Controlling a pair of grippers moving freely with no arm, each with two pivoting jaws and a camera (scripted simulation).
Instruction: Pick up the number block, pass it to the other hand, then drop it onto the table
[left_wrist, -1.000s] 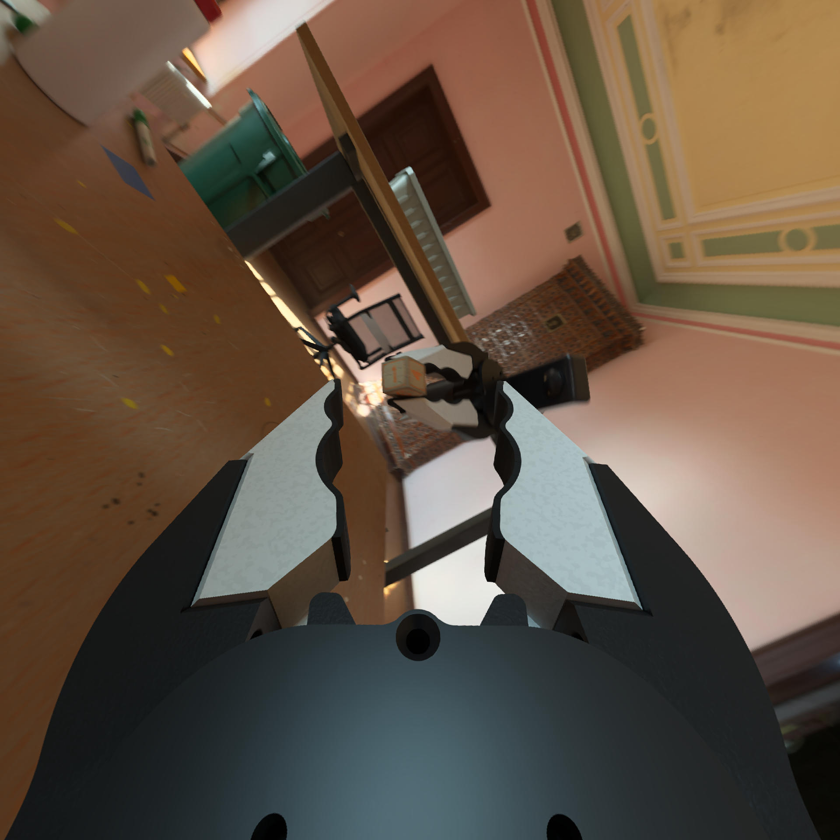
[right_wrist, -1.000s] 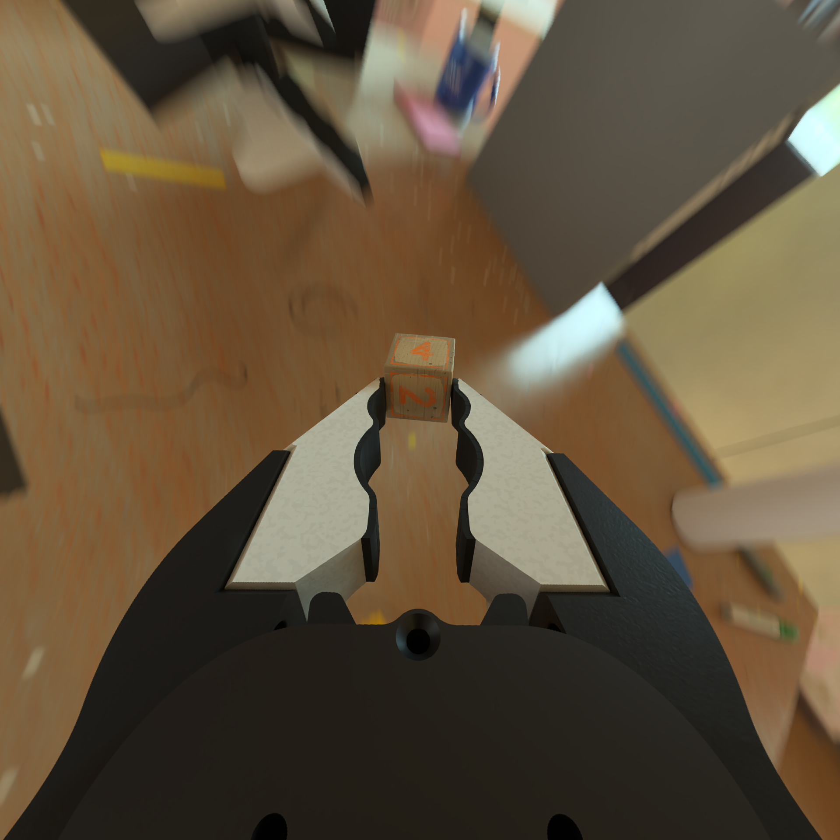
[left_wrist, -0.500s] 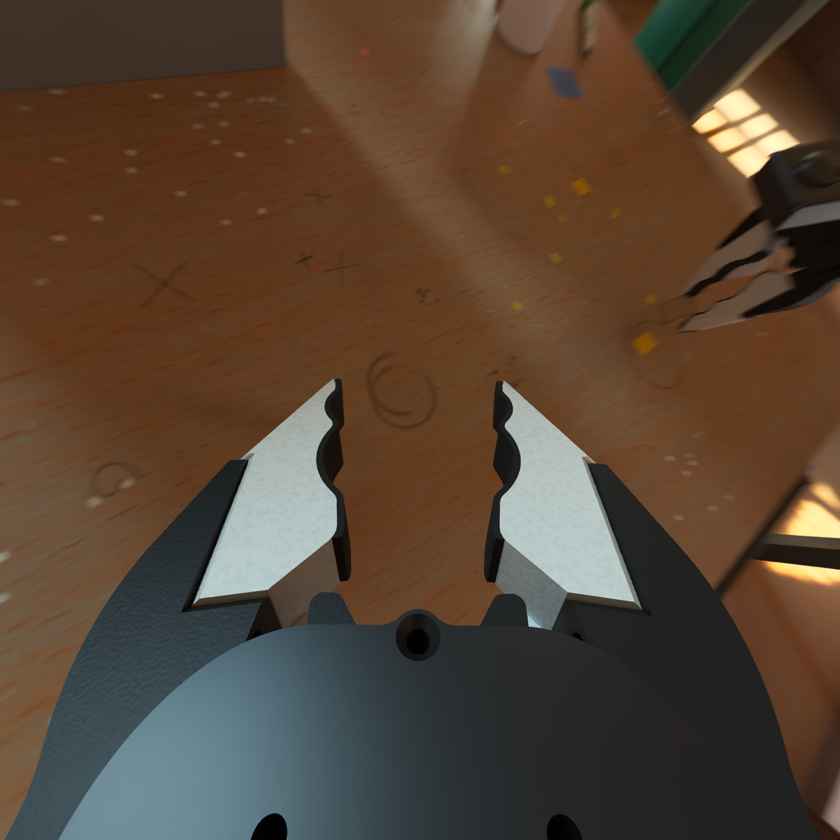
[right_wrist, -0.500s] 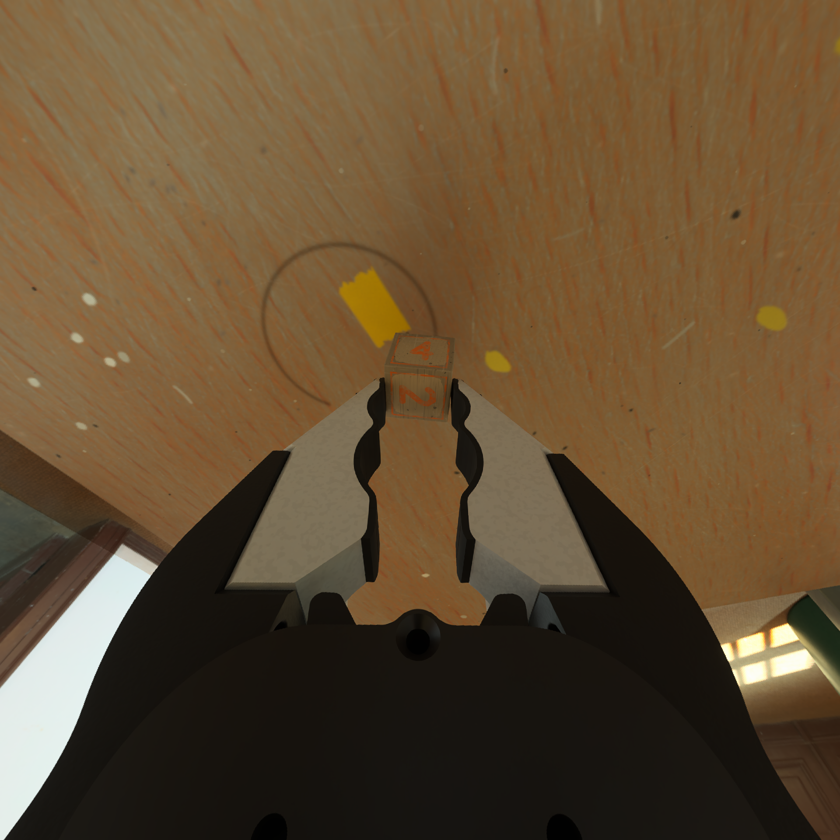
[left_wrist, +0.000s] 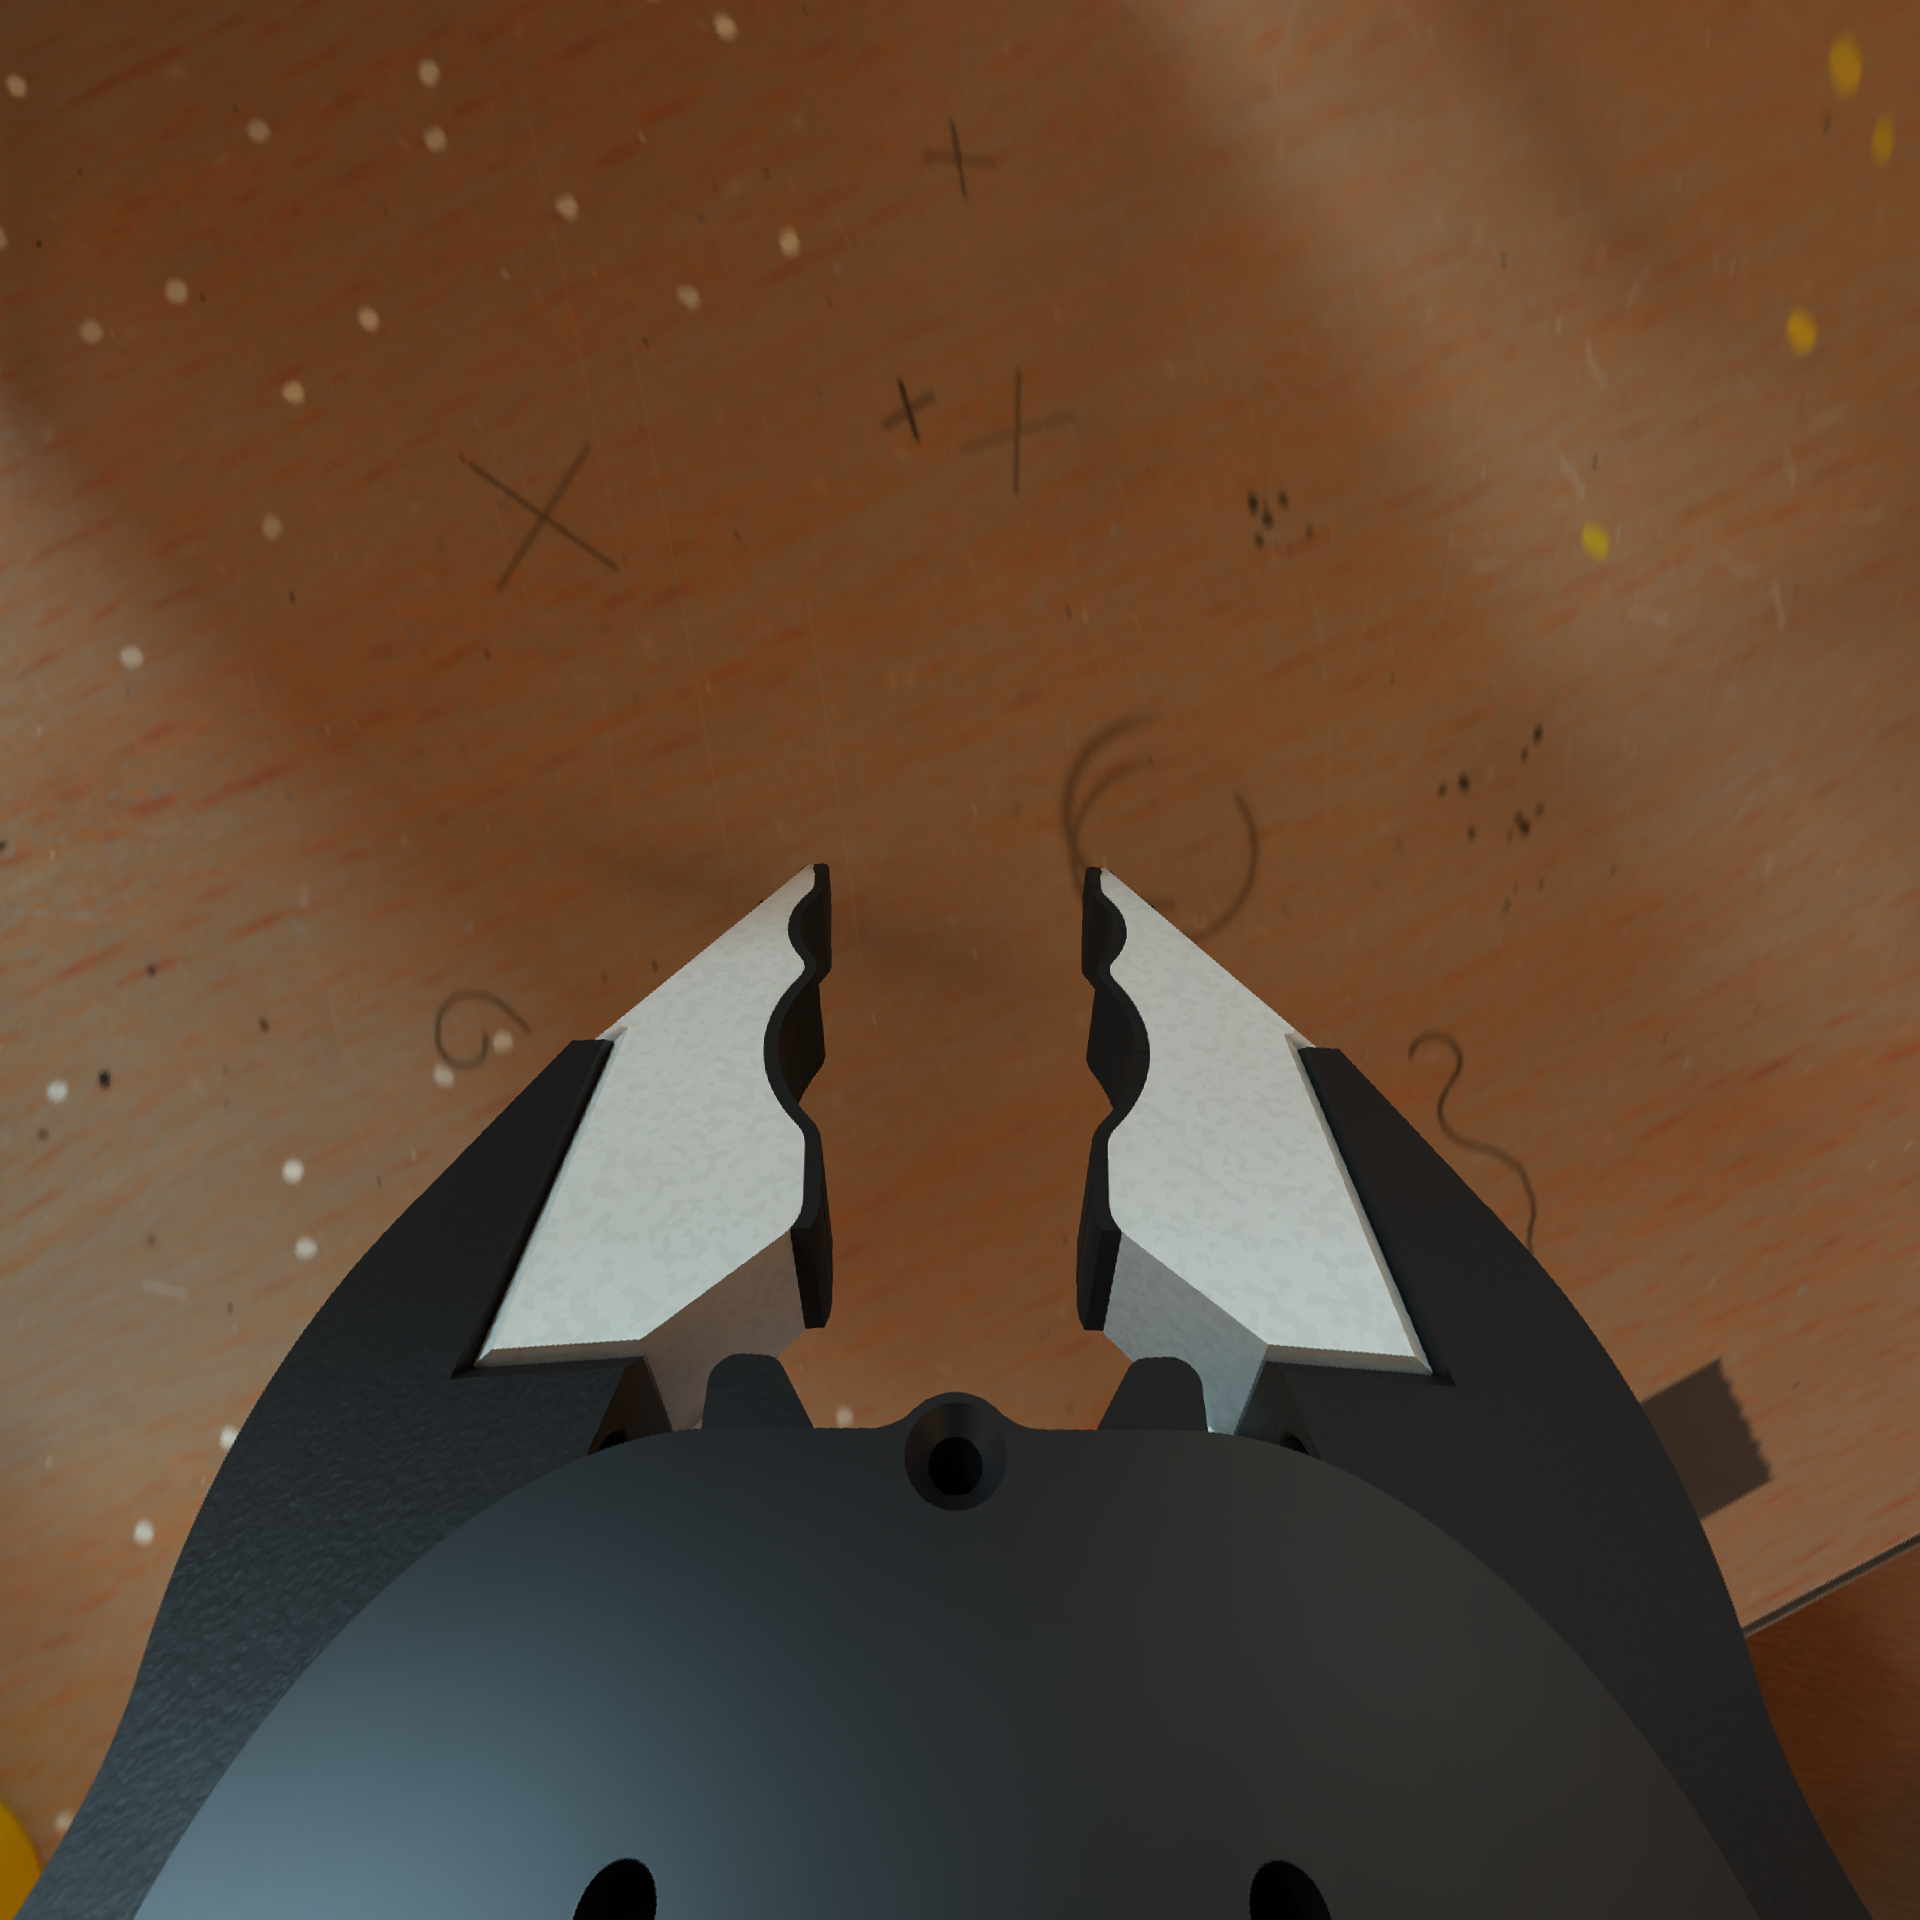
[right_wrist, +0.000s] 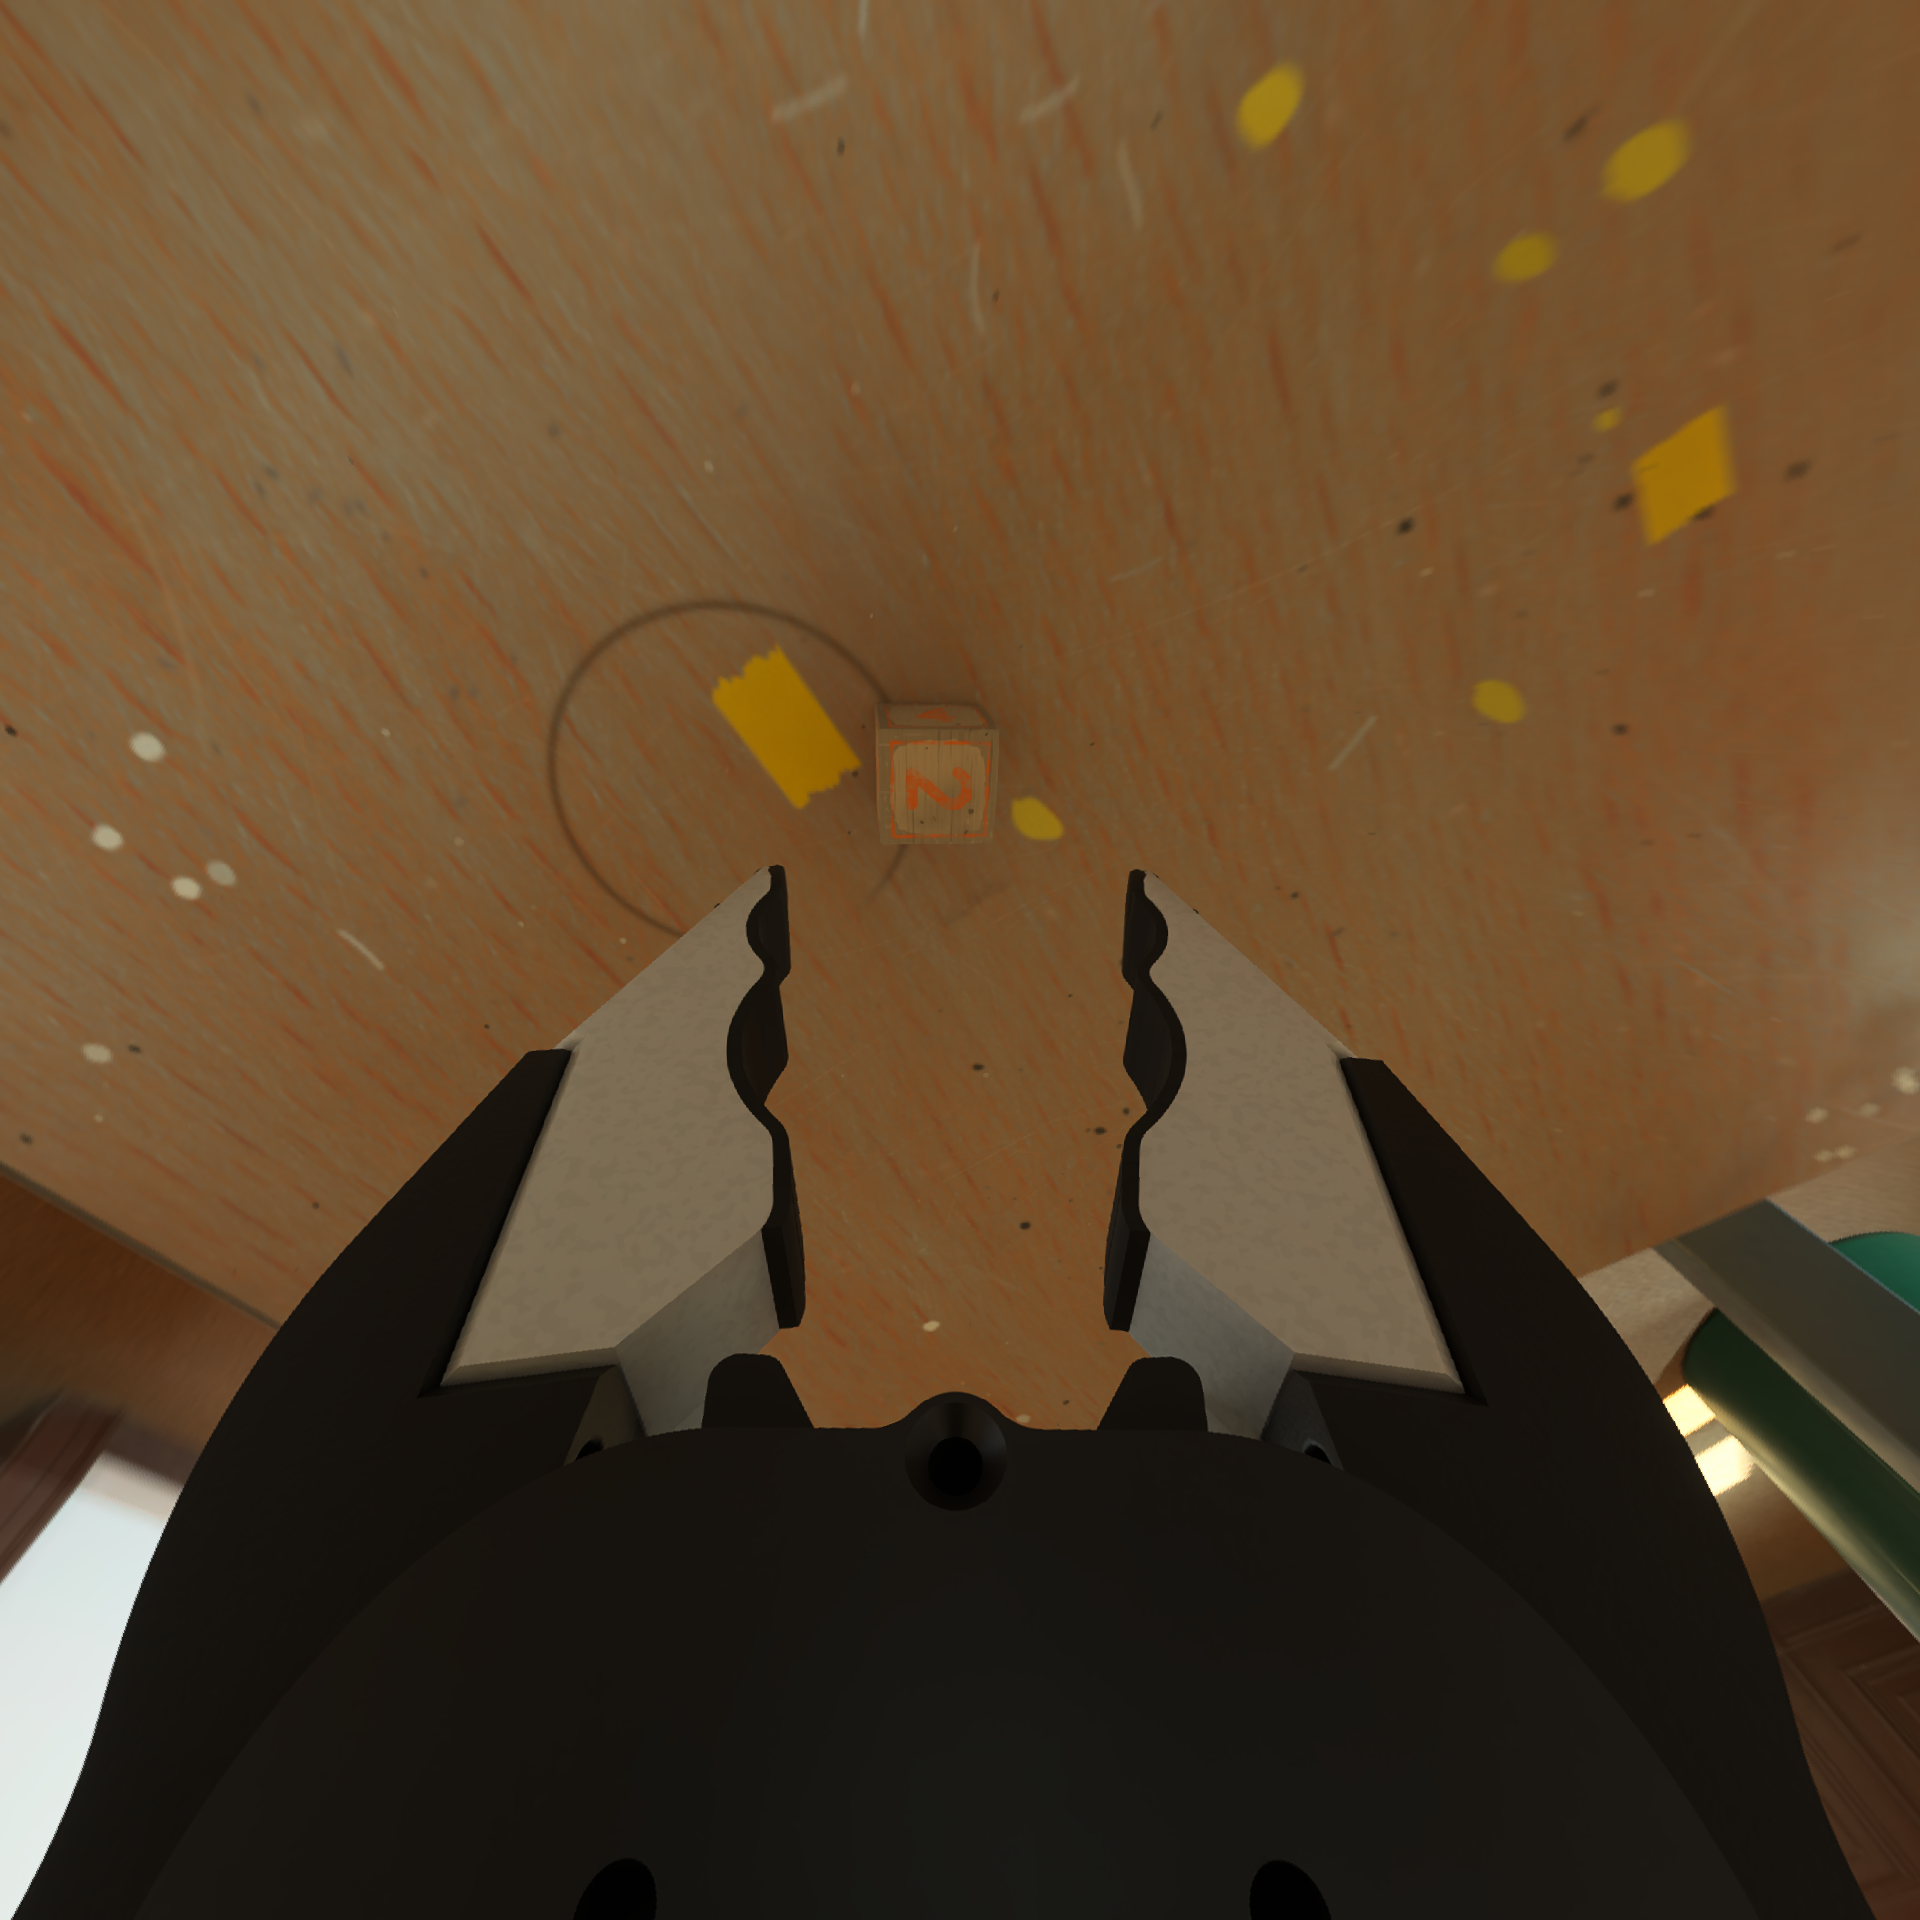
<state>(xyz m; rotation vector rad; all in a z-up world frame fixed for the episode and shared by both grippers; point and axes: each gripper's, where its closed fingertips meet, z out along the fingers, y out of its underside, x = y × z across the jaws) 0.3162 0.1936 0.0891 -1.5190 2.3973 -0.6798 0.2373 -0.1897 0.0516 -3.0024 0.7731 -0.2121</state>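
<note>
Right tongs (right_wrist: 954, 873) spread wide, nothing between the fingers. Block (right_wrist: 936, 774) sits on the desk (right_wrist: 1247, 623) just beyond the fingertips, clear of both and slightly nearer the left finger's line. Landmark = block.

- Left of block: yellow tape strip (right_wrist: 784, 725), nearly touching it, inside a pencilled circle (right_wrist: 582, 717); the block sits on the circle's right rim.
- Right of block, just beside its lower corner: small yellow dot (right_wrist: 1036, 821). Further right another dot (right_wrist: 1497, 701); far upper right a yellow square (right_wrist: 1683, 473) and more dots.
- Far left: white specks only.
- Desk edge runs below-left of the block, behind the left finger, and again at lower right, where a grey bar (right_wrist: 1787, 1299) and a green cylinder (right_wrist: 1829, 1455) lie past the edge.
- Nothing tall near the block; flat marks only, open room on all sides.

Left tongs (left_wrist: 956, 871) also spread, a bit narrower, empty, pointing at bare desk (left_wrist: 312, 831). Block not in that view. Pencil crosses (left_wrist: 540, 516) and a scribbled curl (left_wrist: 1153, 821) ahead, white specks left, yellow dots (left_wrist: 1594, 540) right. Desk edge at lower right, with a dark square patch (left_wrist: 1704, 1444) just inside it.
</note>
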